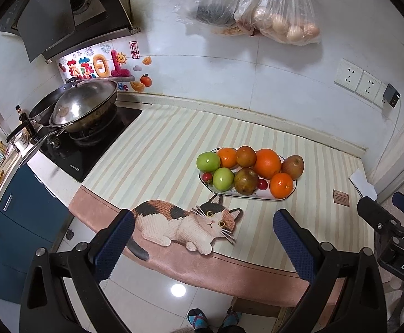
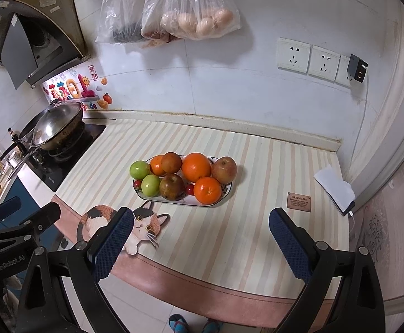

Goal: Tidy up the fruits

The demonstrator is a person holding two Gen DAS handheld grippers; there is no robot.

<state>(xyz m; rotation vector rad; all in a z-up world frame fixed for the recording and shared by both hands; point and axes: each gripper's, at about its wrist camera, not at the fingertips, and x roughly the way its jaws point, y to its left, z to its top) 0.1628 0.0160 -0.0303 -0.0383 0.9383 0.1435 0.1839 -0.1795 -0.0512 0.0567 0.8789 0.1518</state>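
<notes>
An oval white plate (image 1: 260,196) (image 2: 221,197) sits on the striped counter mat, piled with fruit: green apples (image 1: 208,161) (image 2: 139,169), oranges (image 1: 268,163) (image 2: 196,167), brownish-red apples (image 1: 293,166) (image 2: 224,169) and small red cherry tomatoes (image 1: 263,184) (image 2: 190,189). My left gripper (image 1: 203,231) is open and empty, held back over the counter's front edge. My right gripper (image 2: 200,229) is open and empty, also near the front edge, short of the plate. Each gripper shows at the side of the other's view.
A wok with lid (image 1: 82,108) (image 2: 56,125) sits on the stove at the left. Plastic bags (image 1: 282,14) (image 2: 190,11) hang on the wall above. A cat-shaped mat (image 1: 190,222) (image 2: 143,224) lies at the counter front. A white folded item (image 2: 335,188) lies at the right.
</notes>
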